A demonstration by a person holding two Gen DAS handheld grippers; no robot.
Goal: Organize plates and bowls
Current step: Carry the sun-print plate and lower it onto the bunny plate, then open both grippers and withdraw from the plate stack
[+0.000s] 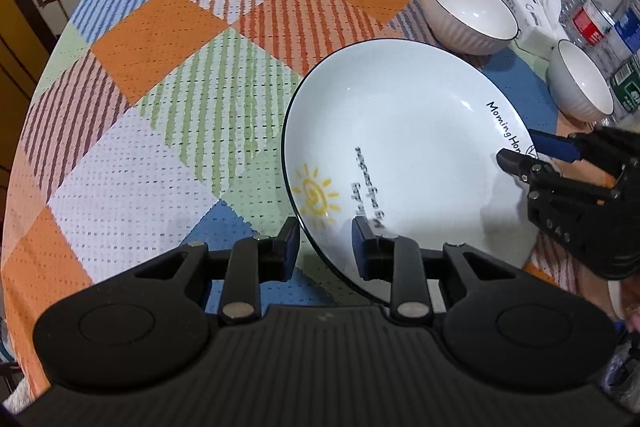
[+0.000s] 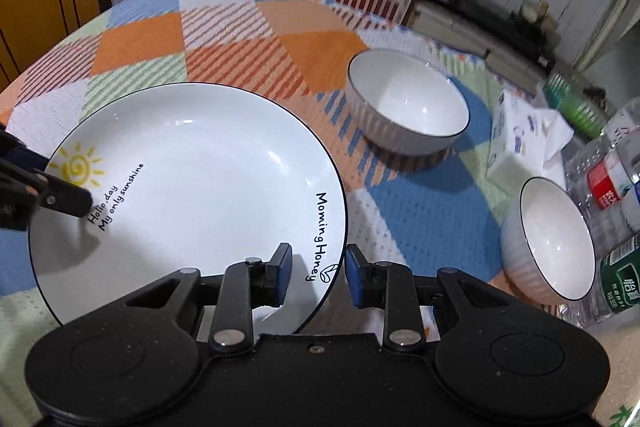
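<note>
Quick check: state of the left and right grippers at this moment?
Left gripper: jaws astride the plate rim; contact cannot be told.
Right gripper: open, jaws astride the opposite rim with visible gaps.

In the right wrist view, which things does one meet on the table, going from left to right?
Left gripper → plate → far bowl → tissue pack → near bowl → water bottles.
</note>
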